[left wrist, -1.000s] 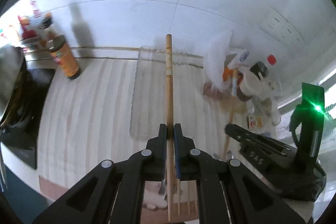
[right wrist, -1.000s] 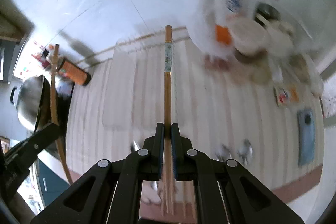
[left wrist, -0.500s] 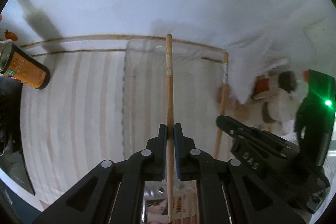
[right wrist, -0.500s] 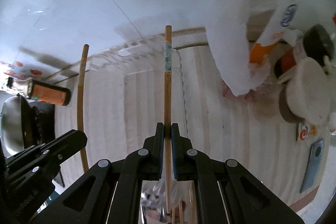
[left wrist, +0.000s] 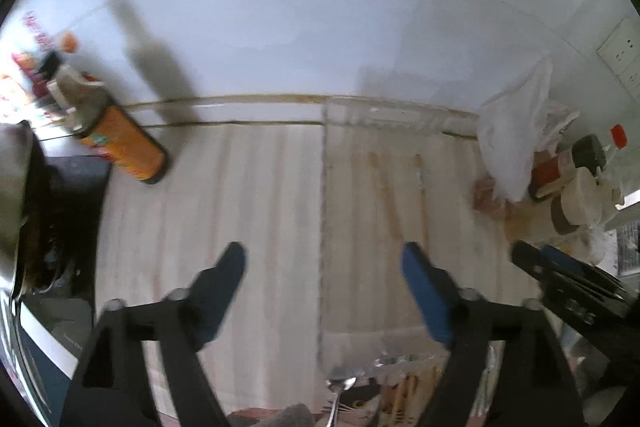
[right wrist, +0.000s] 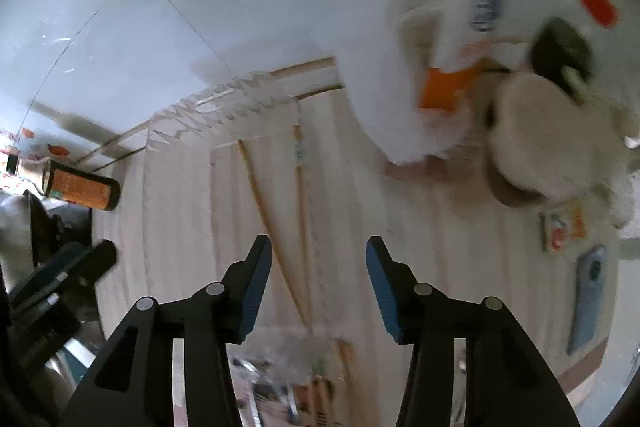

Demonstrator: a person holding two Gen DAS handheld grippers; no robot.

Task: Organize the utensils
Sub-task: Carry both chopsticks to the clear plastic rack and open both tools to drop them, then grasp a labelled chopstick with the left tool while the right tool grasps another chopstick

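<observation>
Both grippers empty, fingers spread wide: left gripper (left wrist: 322, 259), right gripper (right wrist: 319, 247). 2 chopsticks (right wrist: 276, 223) lie in clear tray (right wrist: 224, 107) on counter (right wrist: 440, 247).

Both wrist cameras looked down along their fingers toward the wall, close over the striped counter (left wrist: 248, 211). The 2 views shared the clear tray (right wrist: 224, 107) and orange bottle (left wrist: 124, 147).

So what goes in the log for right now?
left claw: open, empty | right claw: open, empty | two wooden chopsticks: lying in clear plastic tray
</observation>
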